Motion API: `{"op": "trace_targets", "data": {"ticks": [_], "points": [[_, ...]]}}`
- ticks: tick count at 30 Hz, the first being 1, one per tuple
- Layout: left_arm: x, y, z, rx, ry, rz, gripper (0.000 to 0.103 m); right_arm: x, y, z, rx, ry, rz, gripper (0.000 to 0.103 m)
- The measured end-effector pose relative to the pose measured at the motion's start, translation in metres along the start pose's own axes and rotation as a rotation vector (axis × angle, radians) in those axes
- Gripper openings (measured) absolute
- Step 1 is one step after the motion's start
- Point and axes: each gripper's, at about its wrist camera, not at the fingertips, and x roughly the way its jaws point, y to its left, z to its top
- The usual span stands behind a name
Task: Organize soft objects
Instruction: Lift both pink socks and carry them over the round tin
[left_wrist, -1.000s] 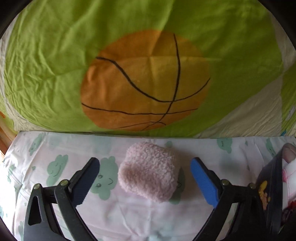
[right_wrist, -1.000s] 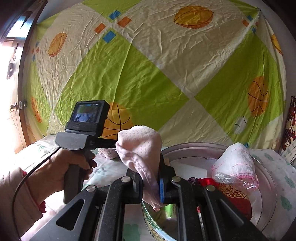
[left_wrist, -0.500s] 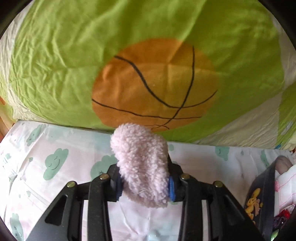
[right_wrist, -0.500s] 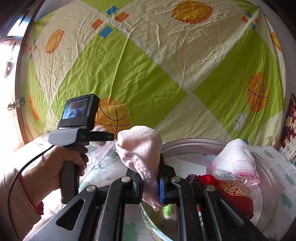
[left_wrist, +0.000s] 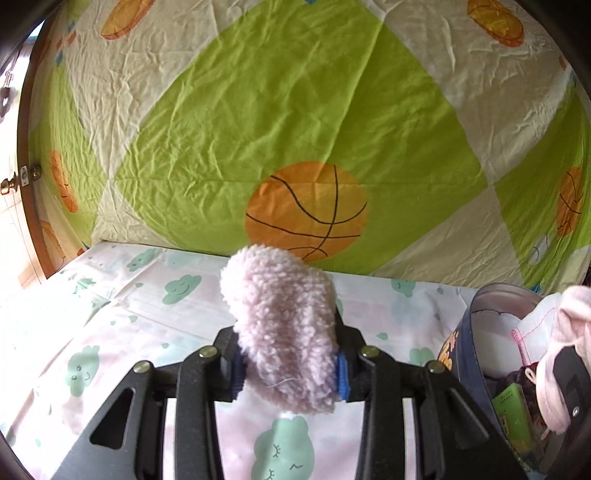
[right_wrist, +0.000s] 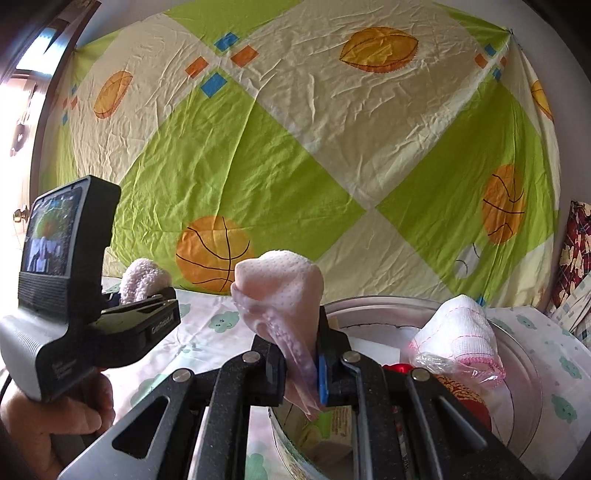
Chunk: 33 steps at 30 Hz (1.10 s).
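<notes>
My left gripper (left_wrist: 288, 373) is shut on a fluffy pale pink sock (left_wrist: 284, 325), held clear above the cloud-print sheet (left_wrist: 122, 314). From the right wrist view the same fluffy sock (right_wrist: 142, 280) pokes out of the left gripper (right_wrist: 147, 299) at the left. My right gripper (right_wrist: 301, 369) is shut on a pink dotted sock (right_wrist: 280, 295), right over the near rim of a round metal tin (right_wrist: 517, 347). The tin (left_wrist: 476, 332) also appears at the right edge of the left wrist view.
Inside the tin lie a white and pink knitted piece in clear plastic (right_wrist: 458, 339), a red item (right_wrist: 399, 368) and a green box (left_wrist: 513, 417). A green and cream sheet with basketballs (left_wrist: 306, 210) hangs behind. A hand (right_wrist: 48, 417) grips the left tool.
The left gripper closed on the fluffy sock lying on the sheet, then lifted it and drew back towards the tin. The right gripper stayed put with its dotted sock.
</notes>
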Motion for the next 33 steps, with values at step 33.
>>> {"op": "trace_targets", "data": {"ticks": [33], "points": [[-0.031, -0.011, -0.029, 0.067, -0.047, 0.027, 0.036, -0.013, -0.001, -0.003, -0.042, -0.029, -0.006, 0.014]]}}
